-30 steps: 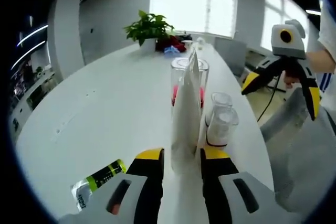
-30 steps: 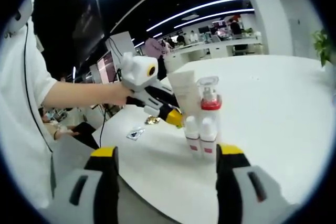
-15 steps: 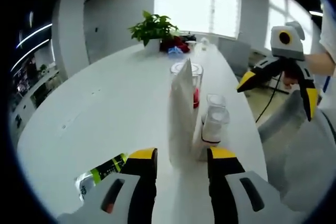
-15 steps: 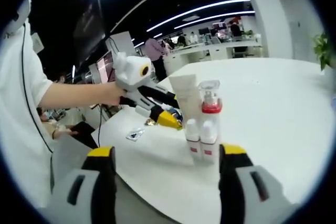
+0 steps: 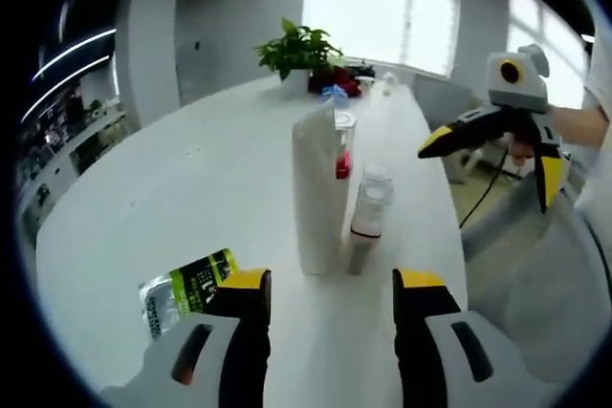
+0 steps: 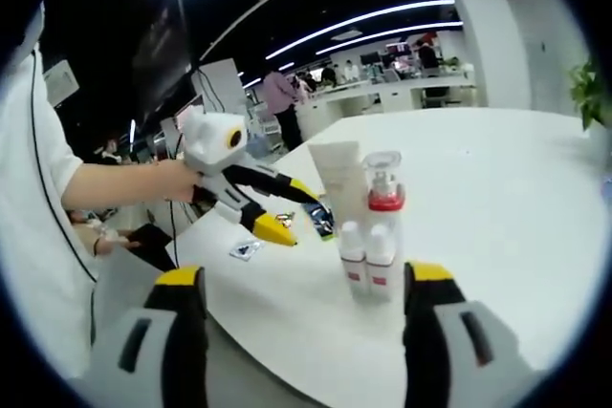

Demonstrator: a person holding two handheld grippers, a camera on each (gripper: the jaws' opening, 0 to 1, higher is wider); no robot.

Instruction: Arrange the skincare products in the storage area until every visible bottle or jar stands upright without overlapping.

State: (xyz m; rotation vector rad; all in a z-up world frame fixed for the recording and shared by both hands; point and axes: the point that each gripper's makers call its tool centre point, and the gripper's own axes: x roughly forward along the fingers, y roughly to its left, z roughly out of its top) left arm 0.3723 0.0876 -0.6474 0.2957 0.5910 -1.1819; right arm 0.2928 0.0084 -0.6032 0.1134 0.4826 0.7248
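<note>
The left tool (image 5: 330,298) is seen at the bottom centre of the left gripper view with its yellow-tipped jaws spread wide and nothing between them. A second ago those jaws were closed on the tall white squeeze tube (image 5: 317,196); the tube has since been let go and the tool drawn back, so that a clear strip of the white tabletop (image 5: 172,198) now lies between the jaw tips and the tube's base. The tube is left standing upright at the centre of the frame, just beside two small clear bottles with white caps (image 5: 368,220) and in front of a clear pump bottle with a red collar (image 5: 341,145).

In the right gripper view the same group is seen just above centre: the tube (image 6: 337,179), the red-collared pump bottle (image 6: 382,188) and the small bottles (image 6: 366,257), all upright and close together. The right tool (image 6: 306,308) is held well open at the bottom of that frame, empty and short of the group.

The placing of the tube can be judged done. A flat green and black sachet (image 5: 187,286) is seen lying on the tabletop at the lower left of the left gripper view, just beside the left jaw. Whether it counts among the products cannot be told; if so, it remains to be dealt with.
</note>
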